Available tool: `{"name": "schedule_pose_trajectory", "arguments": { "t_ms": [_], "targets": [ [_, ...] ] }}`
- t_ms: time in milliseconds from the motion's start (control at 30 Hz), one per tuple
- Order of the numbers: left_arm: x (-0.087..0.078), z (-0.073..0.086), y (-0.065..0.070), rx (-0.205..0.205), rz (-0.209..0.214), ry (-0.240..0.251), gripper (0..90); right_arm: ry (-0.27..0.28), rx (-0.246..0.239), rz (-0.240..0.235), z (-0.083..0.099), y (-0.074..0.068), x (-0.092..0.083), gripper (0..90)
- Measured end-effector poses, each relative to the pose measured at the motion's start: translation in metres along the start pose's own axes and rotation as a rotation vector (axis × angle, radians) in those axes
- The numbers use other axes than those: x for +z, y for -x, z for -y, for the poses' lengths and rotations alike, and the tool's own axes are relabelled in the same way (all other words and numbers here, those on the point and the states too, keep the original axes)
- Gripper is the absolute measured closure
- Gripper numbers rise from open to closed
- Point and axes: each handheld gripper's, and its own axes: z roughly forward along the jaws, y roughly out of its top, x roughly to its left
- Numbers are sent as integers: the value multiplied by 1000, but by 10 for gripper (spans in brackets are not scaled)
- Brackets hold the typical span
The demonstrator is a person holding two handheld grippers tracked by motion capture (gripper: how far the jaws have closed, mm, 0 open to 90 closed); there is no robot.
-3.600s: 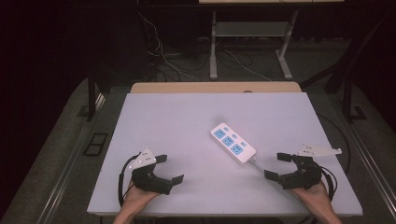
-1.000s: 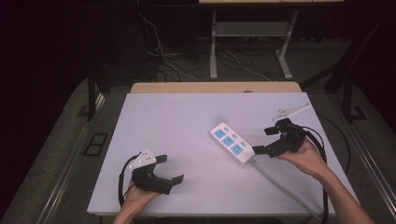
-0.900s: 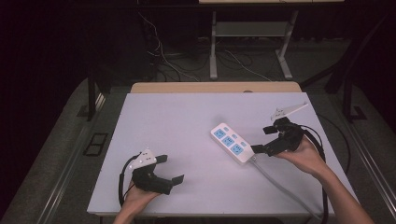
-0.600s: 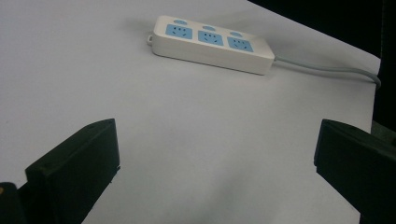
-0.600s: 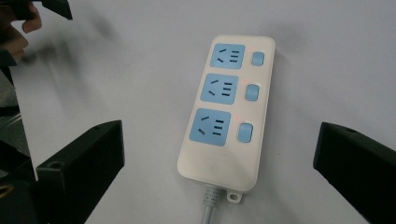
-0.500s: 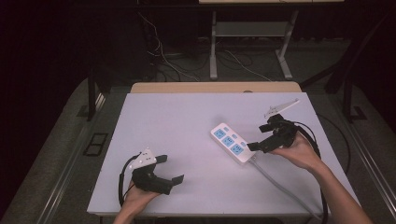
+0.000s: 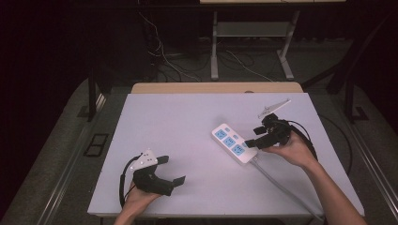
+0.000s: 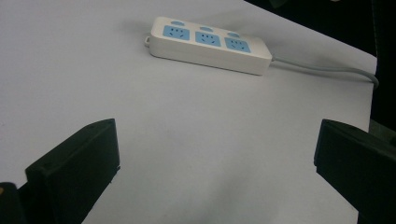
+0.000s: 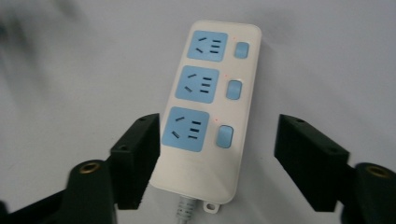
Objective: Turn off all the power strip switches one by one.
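A white power strip [image 7: 233, 142] with three blue sockets lies right of centre on the white table [image 7: 187, 122]; its grey cable [image 7: 281, 187] runs toward the near right edge. In the right gripper view the power strip [image 9: 210, 102] lies below, with small blue switches beside each socket. My right gripper [image 7: 256, 136] [image 9: 217, 161] hovers open over the strip's cable end, its jaws standing either side of the nearest socket. Near the front left, my left gripper [image 7: 170, 171] [image 8: 215, 163] rests open on the table, pointing at the power strip [image 8: 210, 44] farther off.
A wooden board edge [image 7: 216, 87] borders the table's far side. Behind it on the dark floor stand metal desk legs [image 7: 215, 47] and loose cables [image 7: 164, 51]. Bare table surface spans the left and far middle.
My right gripper has travelled from the near right corner up and left to the power strip's cable end, tilting down over it. The left gripper and the strip have stayed put.
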Motion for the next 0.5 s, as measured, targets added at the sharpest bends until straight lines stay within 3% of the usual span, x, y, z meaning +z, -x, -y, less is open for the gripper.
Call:
{"name": "schedule_pose_trajectory", "arguments": {
  "t_ms": [167,200,400,500],
  "targets": [
    [0,0,0,1,1,4,0,-12,26,6,0,4,3,485],
    [-1,0,0,2,1,3,0,-12,37,-13,0,6,4,548],
    [0,0,0,3,0,3,0,-5,69,-48,-1,9,7,654],
    [0,0,0,4,0,3,0,8,91,-88,-1,12,10,770]
  ]
}}
